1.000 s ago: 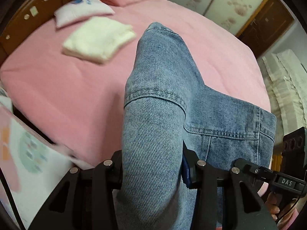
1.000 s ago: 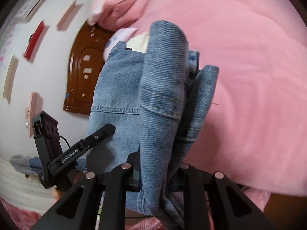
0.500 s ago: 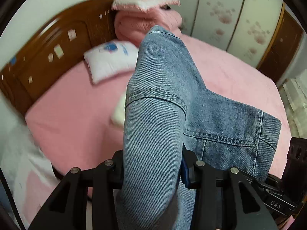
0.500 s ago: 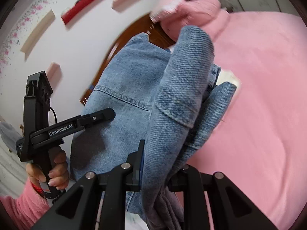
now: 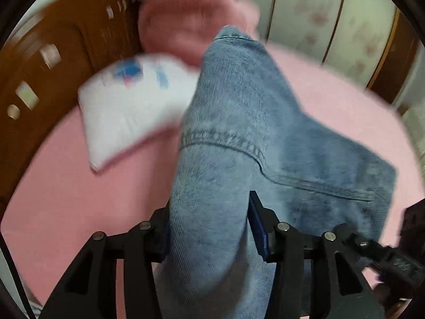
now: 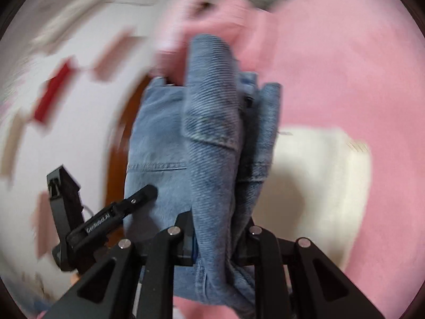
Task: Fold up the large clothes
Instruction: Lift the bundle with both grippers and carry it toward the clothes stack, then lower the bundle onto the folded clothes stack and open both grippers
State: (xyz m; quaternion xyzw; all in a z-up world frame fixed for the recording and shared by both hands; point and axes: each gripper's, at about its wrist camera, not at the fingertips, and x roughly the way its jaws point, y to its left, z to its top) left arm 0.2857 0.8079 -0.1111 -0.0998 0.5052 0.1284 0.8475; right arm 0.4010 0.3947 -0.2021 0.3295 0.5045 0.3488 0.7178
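Clamped in the left gripper (image 5: 209,228), jaws just eased a little wider, and pinched in the right gripper (image 6: 217,236): folded blue denim garment (image 5: 239,138), held above a pink bed (image 5: 79,199). Beyond, cream folded cloth (image 6: 318,175), white pillow (image 5: 130,106), pink bedding pile (image 5: 186,29), wooden headboard (image 5: 53,61), all blurred.

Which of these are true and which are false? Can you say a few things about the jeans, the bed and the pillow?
1. Both grippers hold the jeans. True: the left gripper and the right gripper each pinch denim.
2. The bed is green. False: it is pink.
3. A white pillow lies near the wooden headboard. True.
4. The folded white cloth is on the floor. False: it lies on the bed.
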